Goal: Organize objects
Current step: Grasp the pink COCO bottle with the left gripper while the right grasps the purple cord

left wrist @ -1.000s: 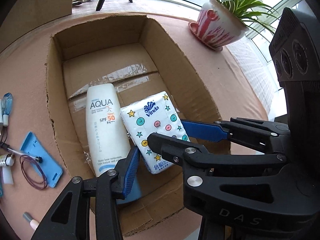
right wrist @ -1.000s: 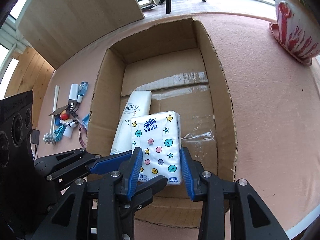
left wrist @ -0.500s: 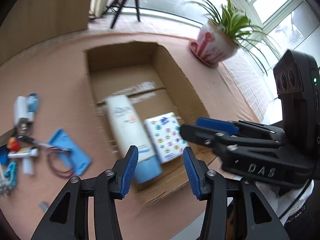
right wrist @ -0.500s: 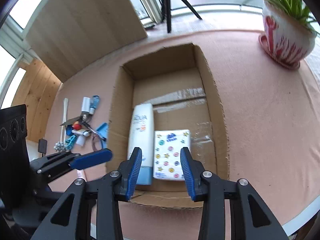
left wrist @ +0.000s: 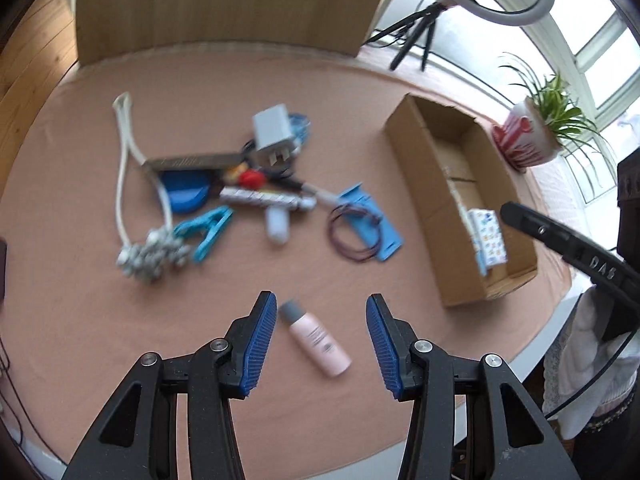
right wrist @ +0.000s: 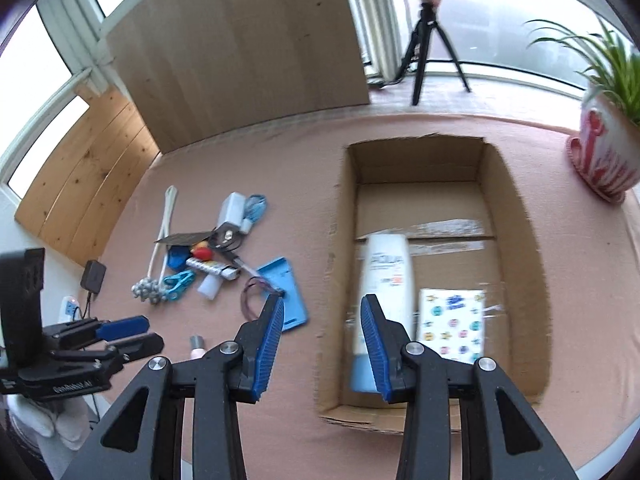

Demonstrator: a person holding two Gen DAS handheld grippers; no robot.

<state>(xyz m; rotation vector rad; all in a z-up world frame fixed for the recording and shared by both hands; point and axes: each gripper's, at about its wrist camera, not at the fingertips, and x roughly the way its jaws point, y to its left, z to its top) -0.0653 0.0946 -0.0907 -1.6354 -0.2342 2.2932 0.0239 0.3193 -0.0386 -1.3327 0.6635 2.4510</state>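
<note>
Currently, left gripper (left wrist: 321, 334) jaws stand wide above the pink bottle (left wrist: 316, 338); right gripper (right wrist: 322, 340) wide, empty, near the cardboard box (right wrist: 520, 216).

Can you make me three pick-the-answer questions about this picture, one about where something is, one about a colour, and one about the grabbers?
1. Where is the tissue pack?
A. inside the cardboard box
B. on the windowsill
C. under the plant pot

2. What colour is the small bottle lying in front of the left gripper?
A. green
B. pink
C. black

3. How is the right gripper?
A. shut on the tissue pack
B. shut on a peg
C. open, holding nothing

Answers: 1 A, the pack lies on the box floor beside the sunscreen tube. 2 B, its body is pink with a grey cap. 3 C, its blue pads stand apart with nothing between them.
</note>
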